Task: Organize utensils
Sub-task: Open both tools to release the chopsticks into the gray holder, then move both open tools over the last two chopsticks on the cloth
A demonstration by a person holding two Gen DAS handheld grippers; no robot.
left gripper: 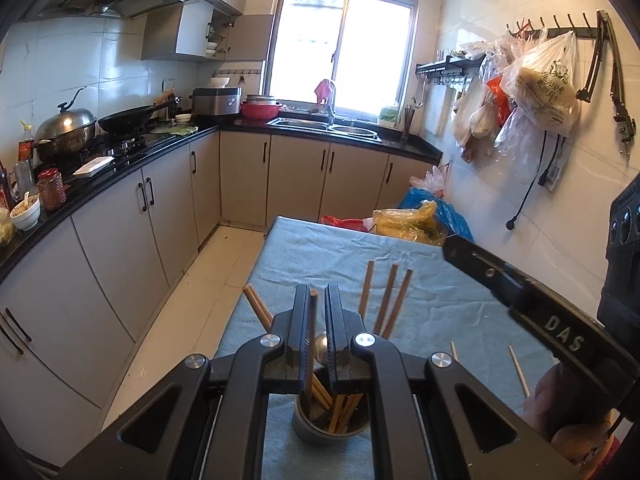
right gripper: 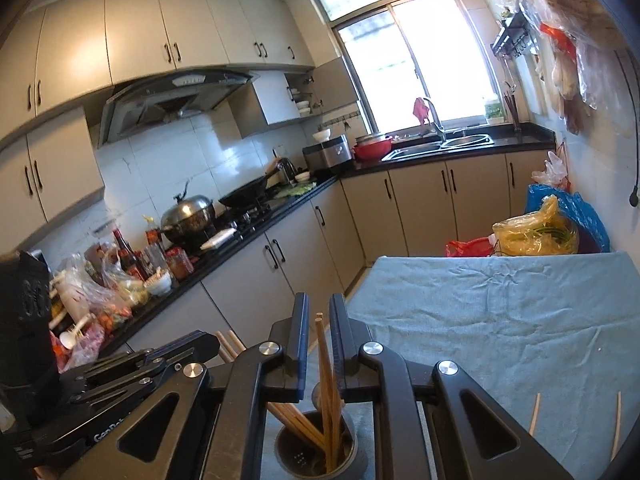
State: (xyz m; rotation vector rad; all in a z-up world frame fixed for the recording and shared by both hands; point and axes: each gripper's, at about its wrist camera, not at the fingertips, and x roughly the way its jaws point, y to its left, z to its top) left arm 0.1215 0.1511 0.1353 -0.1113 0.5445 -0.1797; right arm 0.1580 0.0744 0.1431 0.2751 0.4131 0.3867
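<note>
Several brown wooden chopsticks (right gripper: 320, 428) stand bundled in a round grey metal holder (right gripper: 352, 460) at the bottom centre of both views, on a wrinkled blue cloth (right gripper: 500, 320). They are long, thin and square-ended, and they lean apart in the cup at different angles; a rounded steel spoon end (left gripper: 321, 346) shows among them.

In the left wrist view, the left gripper (left gripper: 318, 300) has its jaws narrow, pinched on a single chopstick (left gripper: 313, 312) that runs upright between the pads and down toward the holder. In the right wrist view, the right gripper (right gripper: 319, 312) has its jaws a little apart, with two chopsticks (right gripper: 322, 344) standing in the gap; whether the pads press on them I cannot tell.

Two pale sticks (right gripper: 534, 414) lie loose on the cloth at the lower right of the right wrist view, well apart from the holder.
</note>
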